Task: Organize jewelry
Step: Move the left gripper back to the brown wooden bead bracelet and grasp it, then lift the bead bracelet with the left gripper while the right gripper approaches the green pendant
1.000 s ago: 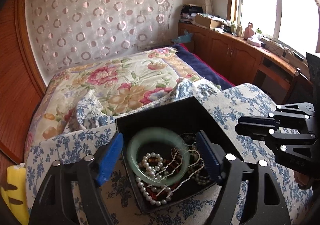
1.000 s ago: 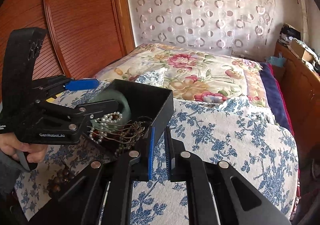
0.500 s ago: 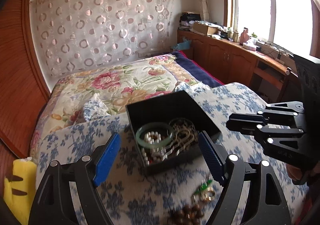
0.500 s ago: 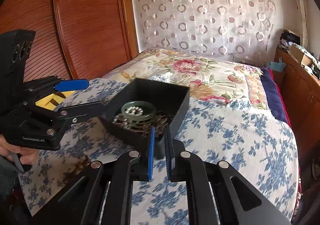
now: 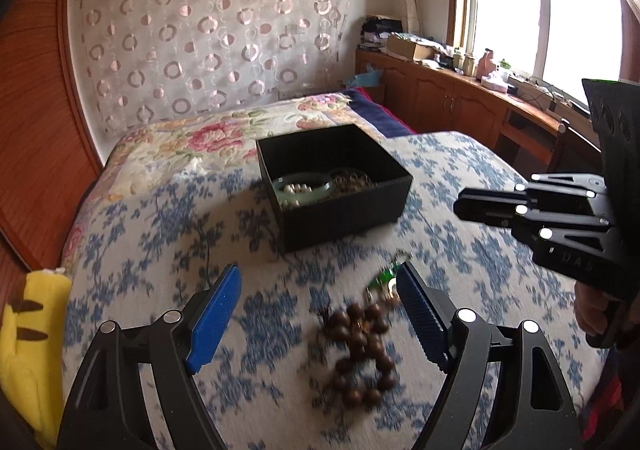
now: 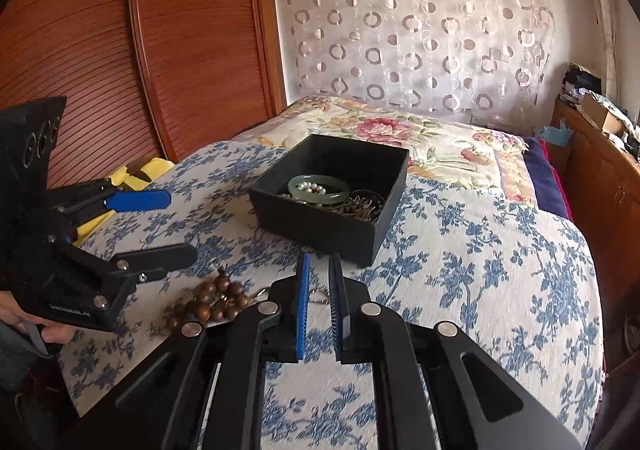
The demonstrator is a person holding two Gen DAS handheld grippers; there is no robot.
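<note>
A black open box (image 5: 344,206) (image 6: 320,224) sits on the blue-flowered bedspread. It holds a green jade bangle (image 5: 303,183) (image 6: 319,188), pearls and dark chains. A brown wooden bead bracelet (image 5: 360,346) (image 6: 214,300) lies on the cloth in front of the box, with a small green and gold piece (image 5: 386,280) beside it. My left gripper (image 5: 320,290) is open and empty, above the beads. My right gripper (image 6: 319,266) is nearly shut and empty, its tips just short of the box's near wall.
A yellow plush toy (image 5: 30,334) lies at the bed's left edge. A wooden sliding wardrobe (image 6: 160,50) stands to the left. A floral quilt (image 6: 400,134) lies behind the box. A wooden counter with clutter (image 5: 460,82) runs under the window on the right.
Both grippers have pulled back from the box. The bead bracelet and the green piece have come into view between the left fingers. The box looks smaller and farther away.
</note>
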